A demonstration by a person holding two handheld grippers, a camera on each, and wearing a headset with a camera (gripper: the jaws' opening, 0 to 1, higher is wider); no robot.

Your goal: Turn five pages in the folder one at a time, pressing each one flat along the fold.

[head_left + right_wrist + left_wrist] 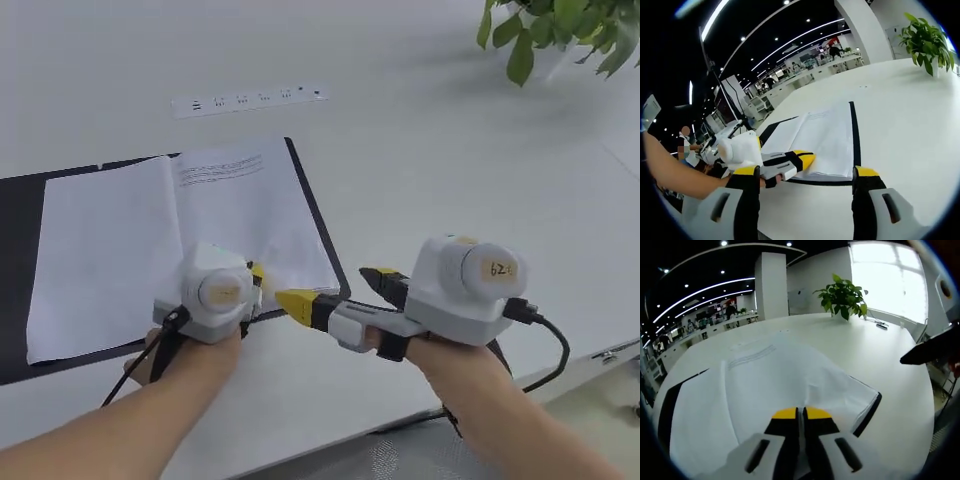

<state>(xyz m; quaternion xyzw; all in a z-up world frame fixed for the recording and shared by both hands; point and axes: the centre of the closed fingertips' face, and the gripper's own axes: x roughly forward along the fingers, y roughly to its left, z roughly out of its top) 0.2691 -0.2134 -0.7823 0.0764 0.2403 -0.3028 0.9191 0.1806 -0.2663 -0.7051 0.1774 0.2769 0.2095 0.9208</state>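
White table [450, 150] takes up most of the head view. Its surface is bare apart from what's listed below.

Black folder [18, 260] lies open and flat at the near-left of the table. Its spine runs away from the person, and its right edge sits just beside the right gripper's jaws.

Left page [100, 260] lies flat. Right page [240, 215] has a few lines of print at the top and a slight ripple low down, near the left gripper. In the left gripper view this page bulges up a bit rather than lying flat.

Potted plant [560, 30] is at the far-right corner of the table, well apart from the folder.

Right gripper [335, 288] is held off the folder's lower right corner, over bare table, pointing left toward the other gripper. Its jaws are spread wide. In the right gripper view the folder's corner and the left gripper's yellow tips sit between them.

Left gripper [255, 275] is over the lower right part of the right page. Its jaws are pressed together with only a thin dark seam between the yellow tips. Cannot tell if any paper is caught in there.

White power strip [250, 98] lies beyond the folder, apart from it.

Black cable [550, 350] loops off the back of the right gripper.
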